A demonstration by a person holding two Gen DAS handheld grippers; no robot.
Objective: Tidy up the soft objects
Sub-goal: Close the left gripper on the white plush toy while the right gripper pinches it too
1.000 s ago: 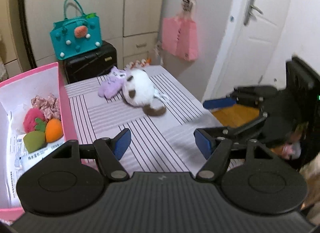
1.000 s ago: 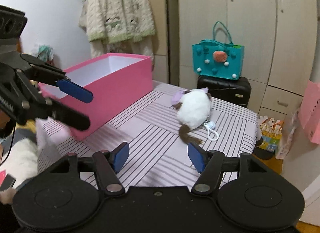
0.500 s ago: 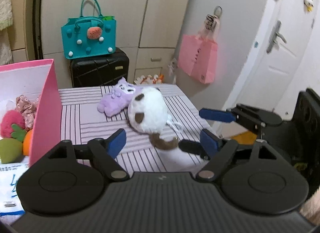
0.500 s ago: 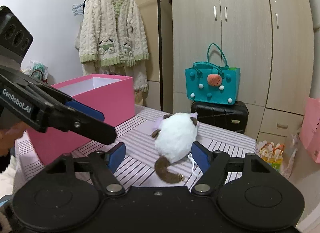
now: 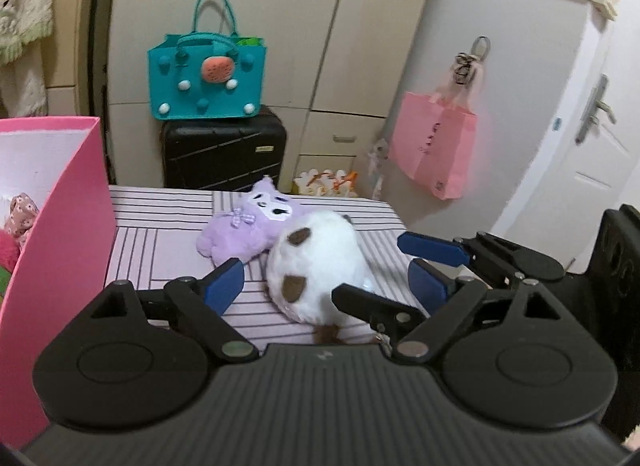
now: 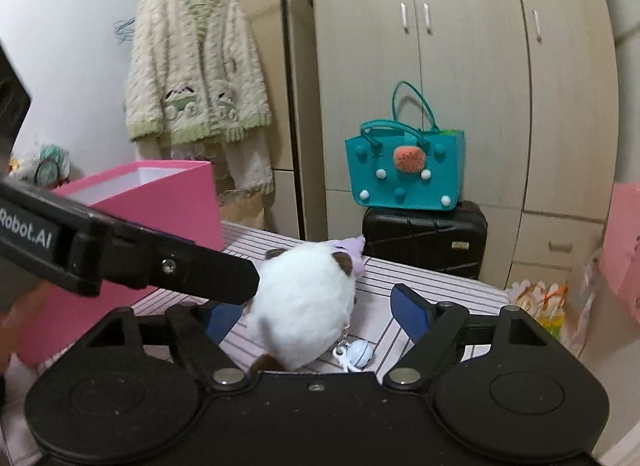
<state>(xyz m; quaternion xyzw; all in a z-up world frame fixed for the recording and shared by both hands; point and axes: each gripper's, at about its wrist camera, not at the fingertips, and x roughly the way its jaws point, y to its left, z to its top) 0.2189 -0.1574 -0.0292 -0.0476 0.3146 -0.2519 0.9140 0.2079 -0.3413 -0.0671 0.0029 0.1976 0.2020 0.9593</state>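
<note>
A white plush with brown patches (image 5: 316, 266) lies on the striped table (image 5: 168, 234), touching a purple plush (image 5: 244, 225) behind it. My left gripper (image 5: 326, 286) is open, its fingers on either side of the white plush. My right gripper (image 6: 316, 314) is open too, straddling the same white plush (image 6: 304, 306) from the right side; its fingers (image 5: 430, 248) show in the left wrist view. The pink box (image 5: 68, 225) stands at the left with soft toys (image 5: 16, 221) inside.
A teal bag (image 5: 206, 81) sits on a black suitcase (image 5: 224, 153) behind the table. A pink paper bag (image 5: 434, 153) hangs on the wall at right. A small pale blue charm (image 6: 358, 354) lies by the white plush. A cardigan (image 6: 196, 65) hangs at the back.
Both grippers have moved in toward the white plush, which now lies between the fingers of each. Both stay open.
</note>
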